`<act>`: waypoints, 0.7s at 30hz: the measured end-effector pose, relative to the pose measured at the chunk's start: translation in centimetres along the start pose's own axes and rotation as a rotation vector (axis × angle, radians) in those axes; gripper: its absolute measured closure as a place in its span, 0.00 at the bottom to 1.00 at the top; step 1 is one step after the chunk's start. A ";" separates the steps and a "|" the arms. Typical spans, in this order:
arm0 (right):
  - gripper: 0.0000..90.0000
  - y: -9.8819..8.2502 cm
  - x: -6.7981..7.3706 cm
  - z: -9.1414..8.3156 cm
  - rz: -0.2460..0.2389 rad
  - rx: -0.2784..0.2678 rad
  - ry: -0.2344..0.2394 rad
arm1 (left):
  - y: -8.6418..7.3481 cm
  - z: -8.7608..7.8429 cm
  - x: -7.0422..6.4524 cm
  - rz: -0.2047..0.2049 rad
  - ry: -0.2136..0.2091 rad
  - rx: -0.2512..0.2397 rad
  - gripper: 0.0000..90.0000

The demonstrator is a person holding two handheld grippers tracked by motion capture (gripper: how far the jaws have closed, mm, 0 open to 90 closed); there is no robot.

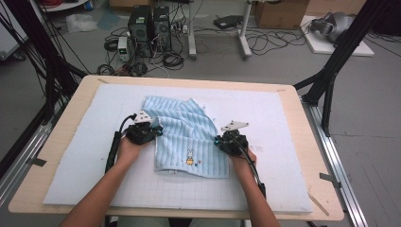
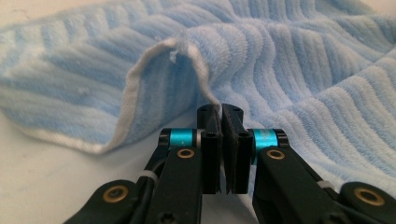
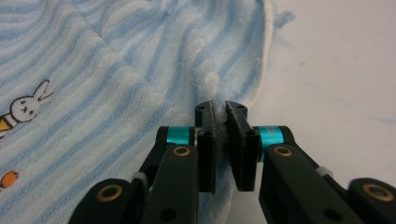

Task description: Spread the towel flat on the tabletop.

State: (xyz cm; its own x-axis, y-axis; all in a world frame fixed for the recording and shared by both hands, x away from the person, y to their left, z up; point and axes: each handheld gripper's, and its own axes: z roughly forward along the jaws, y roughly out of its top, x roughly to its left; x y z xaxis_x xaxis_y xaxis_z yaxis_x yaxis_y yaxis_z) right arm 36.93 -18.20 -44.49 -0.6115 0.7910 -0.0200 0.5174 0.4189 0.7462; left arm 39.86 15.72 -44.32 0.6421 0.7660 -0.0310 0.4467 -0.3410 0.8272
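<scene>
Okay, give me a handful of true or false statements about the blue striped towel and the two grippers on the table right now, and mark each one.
1. The left gripper is shut on the towel edge. True.
2. The right gripper hangs open above the towel. False: it is shut on the towel's white-trimmed edge.
3. The towel bears a small rabbit picture. True.
4. The towel lies flat and smooth. False: it is rumpled, with folds at its far side.
5. The towel rests on a white mat. True.

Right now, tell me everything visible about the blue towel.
The towel is soft, ribbed terry in light-blue and white stripes with a white hem and a small embroidered rabbit. It lies rumpled on the white mat. The left gripper pinches its left hem; the right gripper clamps its right edge.
</scene>
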 end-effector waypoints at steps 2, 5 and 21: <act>0.93 0.2 -0.3 0.4 0.008 -0.004 -0.040 | 0.5 0.5 0.0 0.007 0.007 0.008 0.96; 0.92 0.2 -0.7 0.9 0.009 -0.016 -0.103 | 0.6 1.3 -0.2 0.015 0.017 0.017 0.95; 0.41 -0.9 -1.2 -2.4 0.107 -0.040 -0.030 | -2.0 -2.6 -1.4 -0.048 -0.087 0.037 0.47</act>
State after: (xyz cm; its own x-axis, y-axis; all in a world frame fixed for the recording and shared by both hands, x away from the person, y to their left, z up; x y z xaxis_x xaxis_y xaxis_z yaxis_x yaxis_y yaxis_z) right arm 35.79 -20.59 -43.52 -0.5355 0.8435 0.0418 0.5544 0.3138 0.7708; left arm 36.46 16.75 -44.48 0.6703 0.7324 -0.1194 0.4998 -0.3267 0.8022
